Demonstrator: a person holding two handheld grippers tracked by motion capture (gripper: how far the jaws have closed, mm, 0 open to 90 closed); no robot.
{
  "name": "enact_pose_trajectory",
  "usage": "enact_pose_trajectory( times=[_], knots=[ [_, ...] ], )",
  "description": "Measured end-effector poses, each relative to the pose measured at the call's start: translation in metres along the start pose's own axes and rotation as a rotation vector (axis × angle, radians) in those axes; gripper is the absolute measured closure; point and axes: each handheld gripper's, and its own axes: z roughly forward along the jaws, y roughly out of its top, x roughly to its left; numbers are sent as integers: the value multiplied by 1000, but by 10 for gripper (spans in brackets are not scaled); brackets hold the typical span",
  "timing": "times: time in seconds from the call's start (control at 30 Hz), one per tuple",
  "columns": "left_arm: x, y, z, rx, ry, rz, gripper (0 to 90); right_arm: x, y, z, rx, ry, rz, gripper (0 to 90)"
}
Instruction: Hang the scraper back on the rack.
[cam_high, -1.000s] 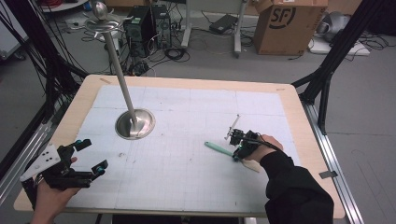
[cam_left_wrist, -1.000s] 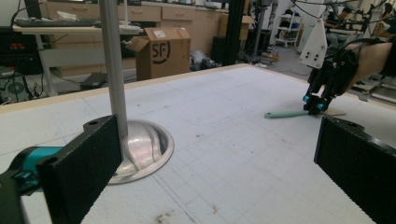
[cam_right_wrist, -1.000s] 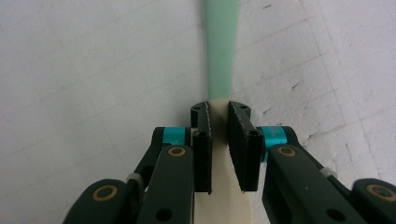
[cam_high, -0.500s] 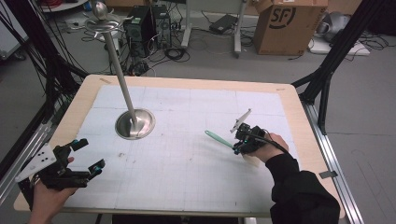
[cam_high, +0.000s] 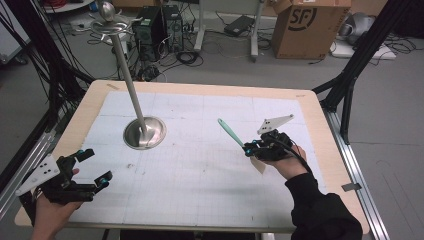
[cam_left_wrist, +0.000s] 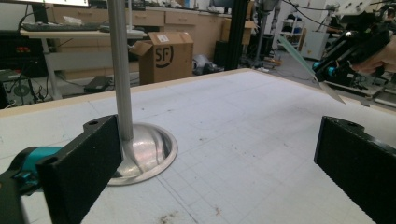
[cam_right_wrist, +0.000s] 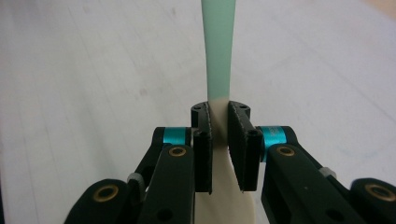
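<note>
1. The right gripper (cam_high: 252, 146) has its jaws clamped on a utensil (cam_high: 231, 132) with a mint-green handle and a cream blade; in the right gripper view the pads pinch it just where green meets cream (cam_right_wrist: 218, 100).
2. In the high view the utensil sits at about 4 o'clock from the table's (cam_high: 200, 89) centre, and it looks lifted clear of the white mat (cam_high: 210, 175).
3. Its long axis runs from the jaws toward 11 o'clock, handle tip leading, while the cream blade trails back under the hand toward 5 o'clock.
4. The metal stand (cam_high: 145, 132) rests on its round base at about 9 o'clock from the handle tip, well apart from it; its pole leans up toward the hooks at the top (cam_high: 106, 22).
5. The left gripper (cam_high: 92, 167) waits at the table's 7 o'clock corner, jaws wide apart and empty, with the stand's base (cam_left_wrist: 144, 151) lying just ahead of its left jaw.
6. My judgement: the left gripper is nearer the stand, but the right one carries the utensil, so any move to the stand means swinging the handle tip toward 9 o'clock.
</note>
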Motion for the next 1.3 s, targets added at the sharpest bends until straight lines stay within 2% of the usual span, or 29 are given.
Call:
enact_pose_trajectory(
  times=[0.1, 0.13, 0.17, 0.2, 0.23, 0.37, 0.5, 0.77, 0.93, 1.07, 1.3],
  knots=[
    [0, 0, 0, 0, 0, 1, 17, 3, 6, -1, -87, 0, -3, 808],
    [0, 0, 0, 0, 0, 1, 17, 3, 6, -1, -87, 0, -3, 808],
    [0, 0, 0, 1, -1, 2, 17, 5, 11, -1, -137, 1, -2, 808],
    [0, 0, 0, 0, 0, 3, 17, 5, 11, -1, -137, 1, -2, 808],
    [0, 0, 0, -1, -1, 0, 17, 7, 16, 0, -181, 3, 4, 808],
    [0, 0, 0, 1, -2, 5, 17, 8, 24, 3, -231, 8, 14, 808],
    [-1, 1, 0, -2, -3, 6, 17, 13, 42, 11, -300, 1, 11, 808],
    [0, 2, -1, -7, -1, 5, 17, 19, 70, 25, -387, 15, 38, 808],
    [-1, 2, -1, -6, -3, 11, 17, 24, 86, 34, -441, 19, 30, 808],
    [-2, 1, 2, -2, -10, 9, 17, 24, 96, 39, -485, 28, 53, 808],
    [-3, 0, 4, 4, -18, 14, 17, 30, 118, 45, -519, 33, 28, 808]
  ],
)
